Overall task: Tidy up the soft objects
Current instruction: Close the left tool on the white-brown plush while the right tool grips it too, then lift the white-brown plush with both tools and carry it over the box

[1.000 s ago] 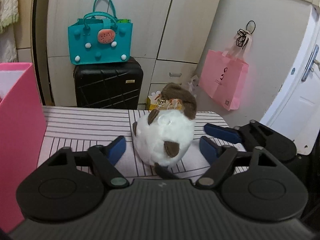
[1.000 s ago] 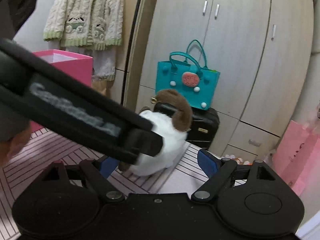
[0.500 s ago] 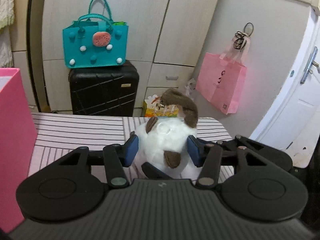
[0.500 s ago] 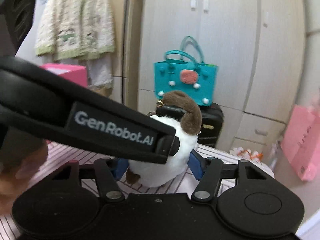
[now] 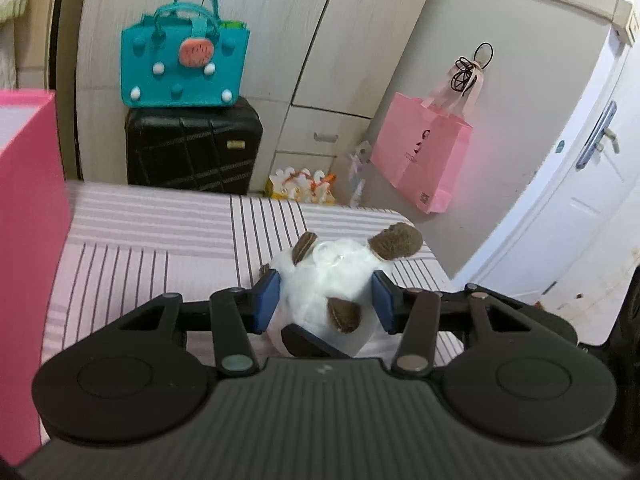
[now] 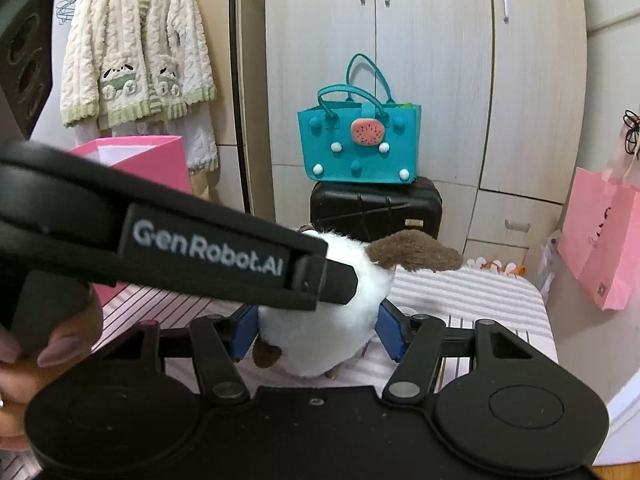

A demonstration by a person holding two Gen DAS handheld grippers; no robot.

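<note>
The white plush (image 5: 326,280) with brown ears sits on the striped desk (image 5: 160,240), near its far right corner, and both grippers pinch it. The left gripper (image 5: 325,300) has its blue pads against the sides of the plush and its jaws are closing. The right gripper (image 6: 316,330) presses it lower down, and a pink box (image 5: 28,208) stands at the left.

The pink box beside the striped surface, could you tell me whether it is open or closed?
Open. The right wrist view shows the pink box without a lid, its pale inner wall visible below the rim; whether anything is inside cannot be seen.
</note>
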